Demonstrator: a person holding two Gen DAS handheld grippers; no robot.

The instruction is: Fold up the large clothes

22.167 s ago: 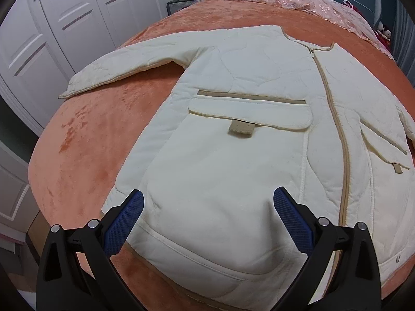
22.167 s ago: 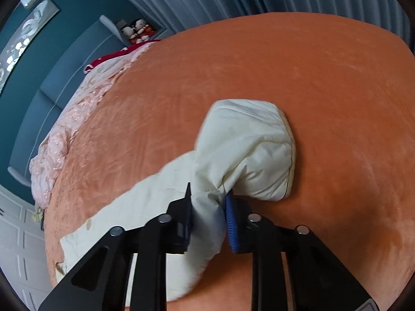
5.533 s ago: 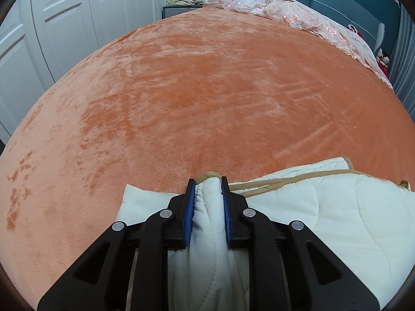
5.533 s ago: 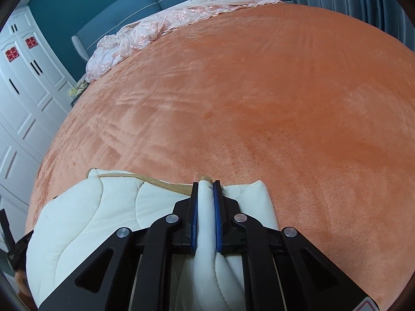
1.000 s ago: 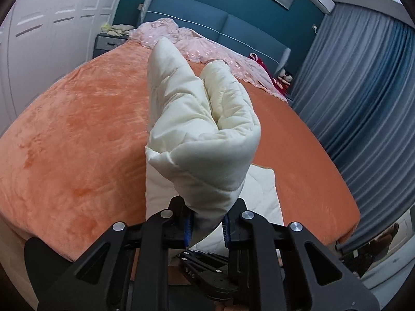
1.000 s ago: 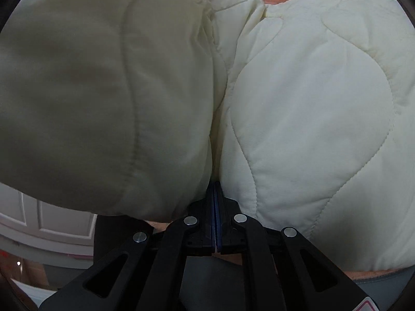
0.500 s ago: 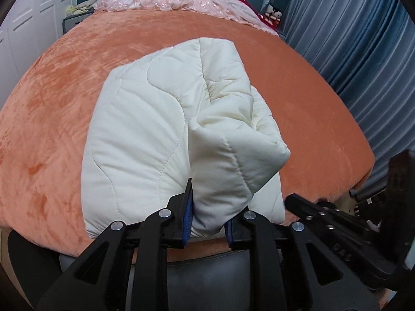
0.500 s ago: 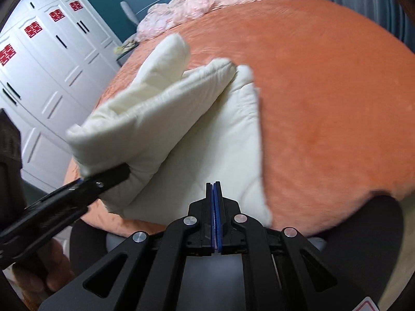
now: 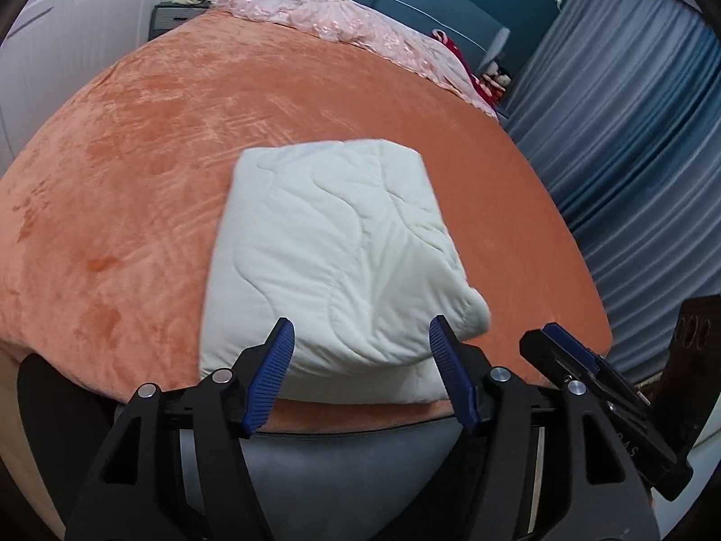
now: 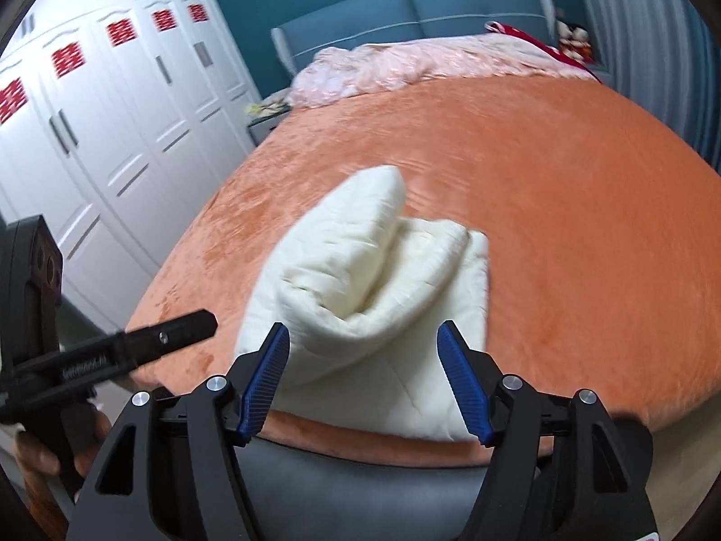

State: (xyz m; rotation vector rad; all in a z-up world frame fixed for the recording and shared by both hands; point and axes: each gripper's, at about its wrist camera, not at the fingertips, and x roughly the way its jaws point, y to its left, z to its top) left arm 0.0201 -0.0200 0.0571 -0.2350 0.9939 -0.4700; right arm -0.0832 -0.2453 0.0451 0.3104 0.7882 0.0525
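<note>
The cream quilted jacket [image 9: 342, 252] lies folded into a thick rectangle near the front edge of the orange bed [image 9: 135, 144]. In the right wrist view the jacket [image 10: 369, 279] shows its stacked folds, the top layer bulging up. My left gripper [image 9: 360, 342] is open and empty, just in front of the bundle's near edge, jaws wide apart. My right gripper [image 10: 362, 347] is open and empty too, held before the bundle. The right gripper also shows at the lower right of the left wrist view [image 9: 581, 360].
A pink quilt [image 9: 342, 13] is heaped along the blue headboard [image 10: 405, 4] at the far end. White wardrobe doors [image 10: 103, 103] stand on the left, blue-grey curtains [image 9: 631, 135] on the right. The bed's front edge [image 9: 360, 419] is just beneath the grippers.
My left gripper has let go of the jacket's fold and opened wide; the fold has dropped flat onto the bundle. My right gripper has opened. Both have drawn back a little.
</note>
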